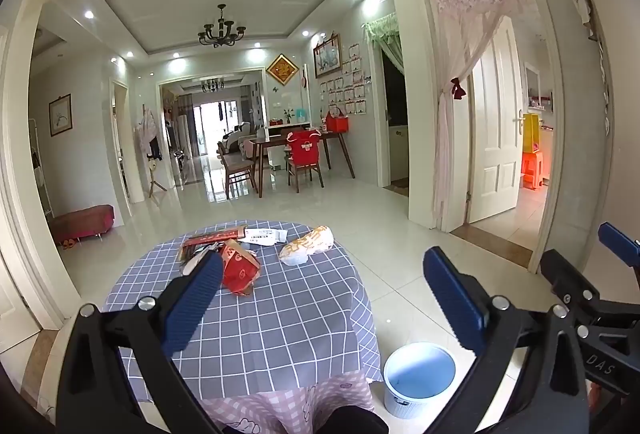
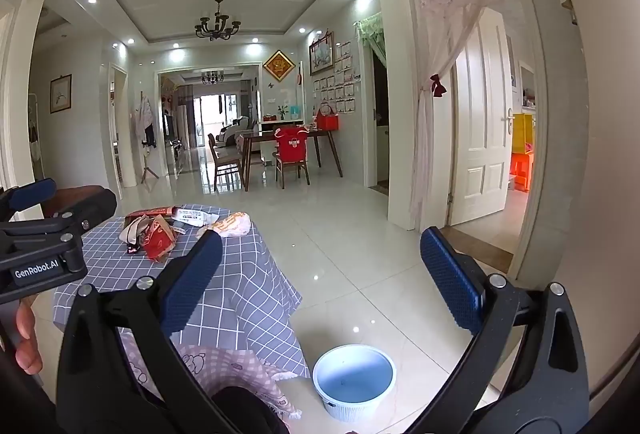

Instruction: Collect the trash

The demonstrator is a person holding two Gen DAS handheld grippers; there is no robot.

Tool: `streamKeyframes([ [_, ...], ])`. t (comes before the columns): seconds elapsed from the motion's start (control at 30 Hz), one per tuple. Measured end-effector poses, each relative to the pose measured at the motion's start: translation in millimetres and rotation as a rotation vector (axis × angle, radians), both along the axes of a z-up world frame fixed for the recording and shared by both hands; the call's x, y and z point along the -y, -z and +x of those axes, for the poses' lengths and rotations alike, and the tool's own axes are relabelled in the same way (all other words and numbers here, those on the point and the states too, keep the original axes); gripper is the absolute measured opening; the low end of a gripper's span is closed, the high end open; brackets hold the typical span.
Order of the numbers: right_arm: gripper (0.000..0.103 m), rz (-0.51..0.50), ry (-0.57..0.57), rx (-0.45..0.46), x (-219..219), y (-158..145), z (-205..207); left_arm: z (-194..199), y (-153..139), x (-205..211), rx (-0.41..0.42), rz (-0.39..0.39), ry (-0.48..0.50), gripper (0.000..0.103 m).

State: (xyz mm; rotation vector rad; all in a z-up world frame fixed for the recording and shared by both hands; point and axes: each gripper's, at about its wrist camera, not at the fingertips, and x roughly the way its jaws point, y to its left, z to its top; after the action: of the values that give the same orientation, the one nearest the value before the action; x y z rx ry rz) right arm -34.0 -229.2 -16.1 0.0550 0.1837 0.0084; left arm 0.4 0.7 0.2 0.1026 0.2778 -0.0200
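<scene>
- White-tiled, bright and open, the room runs back to one dark wooden dining table [image 1: 296, 142] with chairs, and one black chandelier [image 1: 221, 30] hangs from the ceiling.
- One small table under a grey-blue checked tablecloth [image 1: 280, 314] stands in front, over a pink checked cloth.
- Four pieces of trash lie on its far half: one crumpled red paper carton [image 1: 239, 268], one flat red-and-gold wrapper [image 1: 212, 237], one white printed paper slip [image 1: 264, 236] and one crumpled white-and-orange plastic bag [image 1: 307, 246].
- One pale blue round plastic bin [image 2: 354, 380] stands on the floor just beside the table, to its right.
- Two grippers are held up short of the trash: the left gripper [image 1: 324, 288] and the right gripper [image 2: 320, 274], each with blue ribbed pads spread wide and nothing between them.
- One hand [image 2: 26, 334] shows at the left edge of the right wrist view.
</scene>
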Motion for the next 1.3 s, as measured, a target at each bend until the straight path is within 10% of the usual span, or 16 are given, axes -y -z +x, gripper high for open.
streamKeyframes([
  [1.3,0.097,0.006,-0.005,-0.015,-9,9,-4,-15,-5,13,0.001,0.003,0.001,0.098],
])
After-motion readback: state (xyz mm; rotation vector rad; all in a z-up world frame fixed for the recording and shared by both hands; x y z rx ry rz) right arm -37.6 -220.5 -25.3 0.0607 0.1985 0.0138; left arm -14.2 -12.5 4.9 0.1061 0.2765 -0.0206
